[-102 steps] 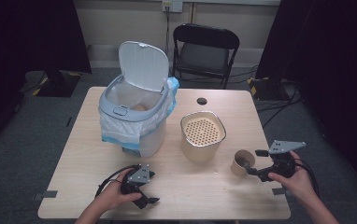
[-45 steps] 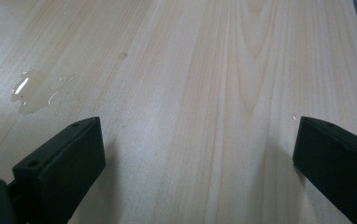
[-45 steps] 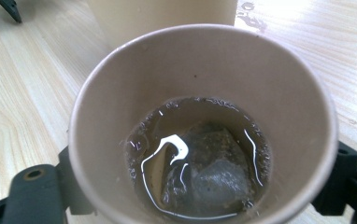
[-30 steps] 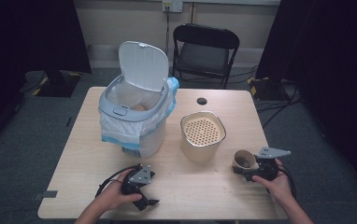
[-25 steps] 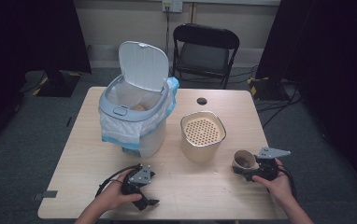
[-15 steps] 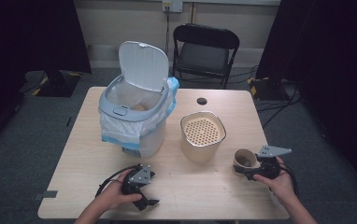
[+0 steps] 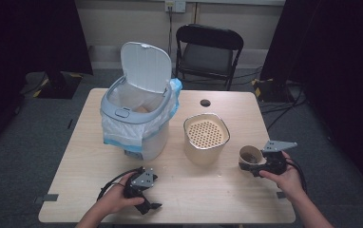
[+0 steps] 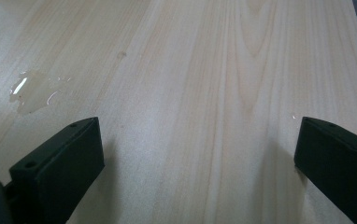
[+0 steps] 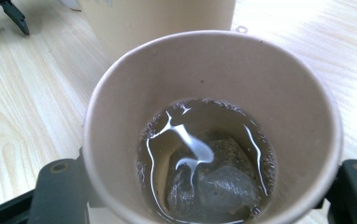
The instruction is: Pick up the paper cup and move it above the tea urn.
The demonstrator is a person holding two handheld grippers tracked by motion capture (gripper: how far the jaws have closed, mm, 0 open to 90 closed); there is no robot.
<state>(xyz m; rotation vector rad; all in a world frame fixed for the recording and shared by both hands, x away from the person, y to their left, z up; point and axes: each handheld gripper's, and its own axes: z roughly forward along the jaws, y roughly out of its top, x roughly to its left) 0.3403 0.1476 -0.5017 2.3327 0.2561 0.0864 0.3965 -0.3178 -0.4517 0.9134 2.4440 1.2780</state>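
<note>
**Cup of tea is grabbed, the emptying is still to come**

Closest to the person, the left tongs (image 7: 144, 197) lie low on the tabletop (image 7: 217, 199). Their two black jaws stand wide apart with nothing between them, just bare wood. A small wet spill (image 8: 29, 91) shines on the wood near them.

On the other side, the right tongs (image 7: 259, 166) are clamped on the paper cup (image 7: 251, 156). One jaw sits on each side of the cup wall, and the cup is right by the tabletop's right edge. From the high view I cannot tell if the cup is off the wood or touching it. Inside the cup (image 9: 211, 126) there is brownish liquid and a soggy tea bag (image 9: 214, 179).

So the grabbing part looks done. I think what is left is to carry the cup over, pour the liquid through the strainer pot (image 7: 206, 137) in the middle, and drop the tea bag and cup into the trash bin (image 7: 139, 118) farther back. The bin's lid (image 7: 145, 66) is up already, so it is ready.

Some things are hard to see. The bottom of the cup is hidden by the tongs and the hand (image 7: 286, 178). The inside of the bin is mostly hidden by its white bag. A small dark round thing (image 7: 205, 102) lies near the far edge, and I cannot tell what it is. Behind it all stands a black folding chair (image 7: 208, 52).
</note>
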